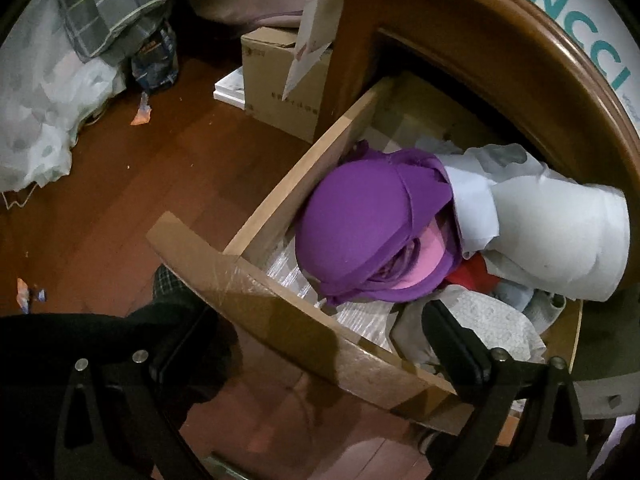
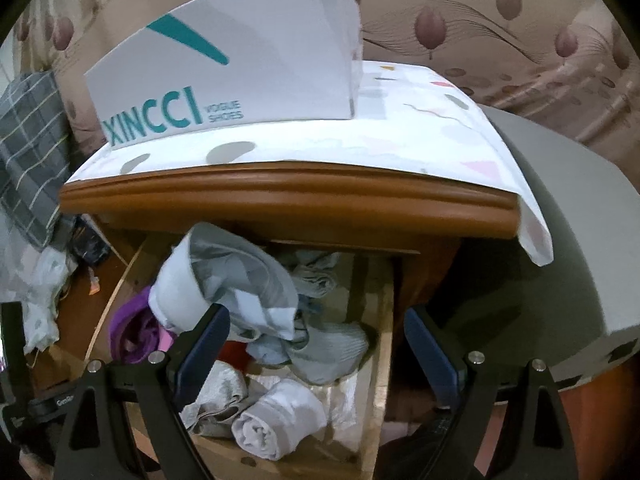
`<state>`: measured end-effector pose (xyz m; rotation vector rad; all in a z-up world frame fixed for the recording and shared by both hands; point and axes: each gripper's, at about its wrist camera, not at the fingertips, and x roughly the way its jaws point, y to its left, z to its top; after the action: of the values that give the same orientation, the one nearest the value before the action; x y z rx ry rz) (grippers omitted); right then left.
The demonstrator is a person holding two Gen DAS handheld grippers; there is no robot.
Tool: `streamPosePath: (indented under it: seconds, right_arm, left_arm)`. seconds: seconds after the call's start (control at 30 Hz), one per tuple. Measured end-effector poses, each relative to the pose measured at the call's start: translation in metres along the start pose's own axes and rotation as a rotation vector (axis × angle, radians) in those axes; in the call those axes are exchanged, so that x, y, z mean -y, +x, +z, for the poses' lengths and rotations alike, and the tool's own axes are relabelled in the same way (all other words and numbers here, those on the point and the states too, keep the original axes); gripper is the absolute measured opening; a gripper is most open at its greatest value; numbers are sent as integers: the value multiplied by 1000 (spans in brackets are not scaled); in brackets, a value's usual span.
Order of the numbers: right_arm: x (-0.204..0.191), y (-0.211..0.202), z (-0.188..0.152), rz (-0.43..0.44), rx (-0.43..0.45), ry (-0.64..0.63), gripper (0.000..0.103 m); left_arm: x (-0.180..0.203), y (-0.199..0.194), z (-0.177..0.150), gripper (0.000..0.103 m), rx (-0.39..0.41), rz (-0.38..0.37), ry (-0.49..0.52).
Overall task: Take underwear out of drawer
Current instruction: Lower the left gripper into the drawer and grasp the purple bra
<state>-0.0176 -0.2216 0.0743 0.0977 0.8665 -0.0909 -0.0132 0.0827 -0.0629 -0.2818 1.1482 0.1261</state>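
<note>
The wooden drawer [image 1: 280, 184] is pulled out of a brown nightstand and holds a pile of underwear. A purple bra [image 1: 360, 228] lies at its left, a white-grey garment [image 1: 560, 232] at its right. My left gripper [image 1: 312, 340] is open above the drawer's front panel; one finger [image 1: 452, 336] reaches over a grey patterned piece. In the right wrist view the drawer [image 2: 380, 360] holds a raised white-grey garment [image 2: 224, 280], the purple bra [image 2: 132, 332] and a rolled white piece [image 2: 280, 424]. My right gripper [image 2: 316, 344] is open above the pile, holding nothing.
A white XINCCI shoe box [image 2: 240, 68] stands on a patterned cloth [image 2: 400, 136] on the nightstand top [image 2: 280, 200]. A cardboard box [image 1: 276, 76] stands on the wooden floor [image 1: 120, 200] left of the nightstand. Bedding [image 1: 40, 100] hangs at the far left.
</note>
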Motion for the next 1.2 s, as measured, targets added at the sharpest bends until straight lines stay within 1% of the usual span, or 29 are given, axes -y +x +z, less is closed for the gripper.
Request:
streamPosePath:
  seconds: [0.03,0.13,0.2,0.23,0.3,0.33,0.4,0.47,0.63,0.67,0.73,0.77,0.83,0.87,0.9,1.1,1.17,1.2]
  right_arm:
    - [-1,-1,0,3,1,-5,91]
    - [-2,-3,1,9,9,-11,91]
    - [0,-4,1,16,9,-6,91]
    - [1,-5,2,20,10,-3,91]
    - [1,-6,2,18,14,0,91]
    - [2,-7,2,19,16,1,91]
    - [3,-7,3,18,20,3,91]
    - [3,-6,4,20,16,7,91]
    - [1,-9,5,20,25,-7,91]
    - [0,-9,5,14,27,-11,91]
    - [1,-9,5,-1,31,-15,91]
    - [1,-9,5,-4,32,-11,91]
    - [5,-8,6,-2,24,8,91]
    - [8,-7,6,7,18,24,91]
    - [10,-7,7,10,17,40,91]
    - [18,-7,8,-3,22,73,91]
    - [17,-6,7,-7,18,73,91]
    - [16,-5,7,-10,16,68,91]
  left_arm:
    - [0,-4,-1,98,9,6,10]
    - [8,-18,-3,97,62,33,111]
    - [14,-24,-4,97,82,49,163]
    - [14,-29,-3,97,83,52,176]
    - [10,-32,1,97,63,26,164]
    - [8,-35,3,96,63,25,158]
    - [7,-44,4,95,86,49,165]
    - [8,-56,5,95,114,70,195]
    - [28,-66,14,95,159,42,325]
    - [34,-65,18,95,157,16,367]
    - [40,-61,26,93,138,-29,400]
    - [41,-58,28,89,128,-43,407]
    - [44,-46,36,82,78,-57,422]
    - [47,-39,39,74,51,-72,434]
    - [48,-34,41,70,34,-82,439]
    - [59,-3,44,70,-48,-75,513]
    - [64,7,45,68,-73,-55,538]
    - [67,11,45,65,-86,-52,552]
